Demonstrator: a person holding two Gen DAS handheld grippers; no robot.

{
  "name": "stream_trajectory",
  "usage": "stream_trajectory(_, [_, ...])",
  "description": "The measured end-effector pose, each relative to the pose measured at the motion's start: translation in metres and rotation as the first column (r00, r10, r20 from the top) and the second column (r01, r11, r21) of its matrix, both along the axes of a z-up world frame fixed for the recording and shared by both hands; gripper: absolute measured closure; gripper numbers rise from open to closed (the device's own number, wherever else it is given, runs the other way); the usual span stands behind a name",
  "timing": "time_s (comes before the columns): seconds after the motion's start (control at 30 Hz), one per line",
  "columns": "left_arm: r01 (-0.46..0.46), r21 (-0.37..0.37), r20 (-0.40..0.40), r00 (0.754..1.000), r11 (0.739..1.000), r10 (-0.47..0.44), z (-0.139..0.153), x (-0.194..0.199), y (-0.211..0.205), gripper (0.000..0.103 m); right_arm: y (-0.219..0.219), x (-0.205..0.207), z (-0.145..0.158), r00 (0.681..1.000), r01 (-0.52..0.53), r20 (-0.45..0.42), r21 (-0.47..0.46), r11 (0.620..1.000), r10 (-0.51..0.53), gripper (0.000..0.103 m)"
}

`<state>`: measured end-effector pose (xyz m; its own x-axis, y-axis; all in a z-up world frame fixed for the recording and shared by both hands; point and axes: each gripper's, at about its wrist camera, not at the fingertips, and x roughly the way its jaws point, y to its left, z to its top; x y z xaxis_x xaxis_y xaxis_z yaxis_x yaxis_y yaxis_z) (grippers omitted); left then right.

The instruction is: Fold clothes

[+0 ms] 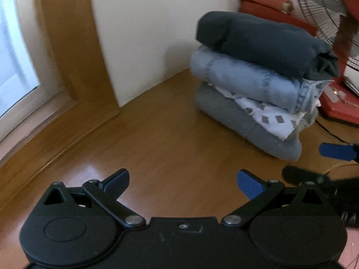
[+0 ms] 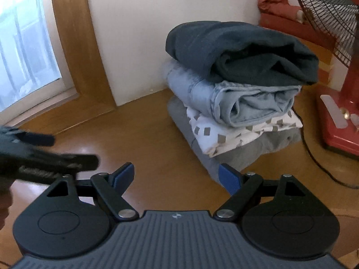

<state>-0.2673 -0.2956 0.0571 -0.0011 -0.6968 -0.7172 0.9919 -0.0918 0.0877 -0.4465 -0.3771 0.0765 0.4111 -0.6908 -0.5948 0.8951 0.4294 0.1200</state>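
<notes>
A stack of folded clothes stands on the wooden floor by the white wall: a dark blue-grey garment (image 1: 264, 42) (image 2: 240, 49) on top, folded light denim (image 1: 244, 80) (image 2: 251, 103) under it, a white cloth with grey squares (image 1: 271, 116) (image 2: 235, 132), and a grey garment (image 1: 242, 121) (image 2: 269, 141) at the bottom. My left gripper (image 1: 182, 182) is open and empty, short of the stack and to its left. My right gripper (image 2: 177, 177) is open and empty, just before the stack's near corner. Each gripper shows at the edge of the other's view.
A red standing fan (image 2: 341, 116) (image 1: 338, 98) with a wire cage stands right of the stack, its black cord (image 2: 314, 157) trailing over the floor. A wood-framed window (image 1: 67, 51) (image 2: 74, 51) is at the left. Reddish fabric (image 2: 280, 2) lies behind the stack.
</notes>
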Motion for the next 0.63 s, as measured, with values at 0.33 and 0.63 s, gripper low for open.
stream_trajectory(0.33, [0.089, 0.014, 0.005, 0.996, 0.996, -0.089, 0.001, 0.011, 0.0, 0.0, 0.015, 0.002, 0.001, 0.992, 0.122, -0.02, 0.021, 0.992, -0.122, 0.018])
stream_trajectory(0.63, [0.082, 0.038, -0.004, 0.997, 0.996, -0.082, -0.001, 0.031, 0.002, 0.0, 0.024, 0.015, 0.003, 0.987, 0.151, -0.051, 0.01, 0.988, -0.151, 0.018])
